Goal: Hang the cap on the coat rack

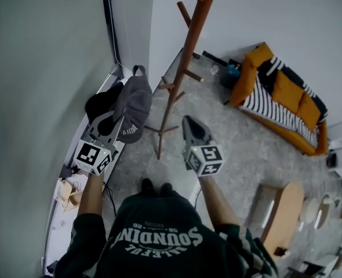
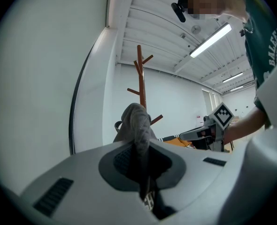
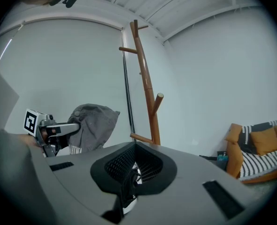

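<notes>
Head view has the left gripper (image 1: 114, 119) raised, its jaws clamped on the fabric of the grey cap (image 1: 134, 104), which hangs from them just left of the lower pegs of the wooden coat rack (image 1: 181, 62). The right gripper (image 1: 189, 125) hovers near the rack's pole, jaws pressed together with nothing between them. An orange sofa (image 1: 275, 91) stands well apart, against the wall.

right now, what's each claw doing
Left claw: closed on the grey cap.
Right claw: closed, holding nothing.
</notes>
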Tool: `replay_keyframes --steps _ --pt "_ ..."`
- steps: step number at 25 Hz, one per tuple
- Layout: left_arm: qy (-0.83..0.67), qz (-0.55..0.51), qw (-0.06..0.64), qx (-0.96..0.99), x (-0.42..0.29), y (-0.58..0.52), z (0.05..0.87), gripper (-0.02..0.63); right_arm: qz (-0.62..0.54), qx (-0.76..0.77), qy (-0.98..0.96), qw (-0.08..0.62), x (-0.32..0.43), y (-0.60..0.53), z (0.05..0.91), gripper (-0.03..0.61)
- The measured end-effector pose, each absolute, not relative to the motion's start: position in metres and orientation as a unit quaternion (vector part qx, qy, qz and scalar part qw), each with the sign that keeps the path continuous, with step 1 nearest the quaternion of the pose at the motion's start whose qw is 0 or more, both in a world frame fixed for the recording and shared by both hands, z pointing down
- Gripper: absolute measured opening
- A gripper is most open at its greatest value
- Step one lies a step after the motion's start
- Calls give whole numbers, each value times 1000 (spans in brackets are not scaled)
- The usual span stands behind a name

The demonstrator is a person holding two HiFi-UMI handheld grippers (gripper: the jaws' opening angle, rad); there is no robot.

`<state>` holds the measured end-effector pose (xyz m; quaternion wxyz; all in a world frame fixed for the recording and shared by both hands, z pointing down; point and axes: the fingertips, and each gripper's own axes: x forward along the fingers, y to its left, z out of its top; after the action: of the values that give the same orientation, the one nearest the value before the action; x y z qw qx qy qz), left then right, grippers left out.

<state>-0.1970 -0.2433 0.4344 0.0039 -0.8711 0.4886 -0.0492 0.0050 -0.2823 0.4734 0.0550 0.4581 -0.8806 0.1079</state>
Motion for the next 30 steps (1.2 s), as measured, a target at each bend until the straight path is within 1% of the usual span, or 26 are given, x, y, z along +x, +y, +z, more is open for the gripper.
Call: replay_keyframes --steps 7,18,30 --pt "500 -40 11 -865 -185 -239 424 6 111 448 -885 60 24 -286 476 0" --pt "506 -43 14 -862 -175 -235 418 6 114 437 -890 62 32 -287 480 0" --pt "481 -55 -16 -875 -153 -242 452 6 130 453 -879 73 46 -282 495 0"
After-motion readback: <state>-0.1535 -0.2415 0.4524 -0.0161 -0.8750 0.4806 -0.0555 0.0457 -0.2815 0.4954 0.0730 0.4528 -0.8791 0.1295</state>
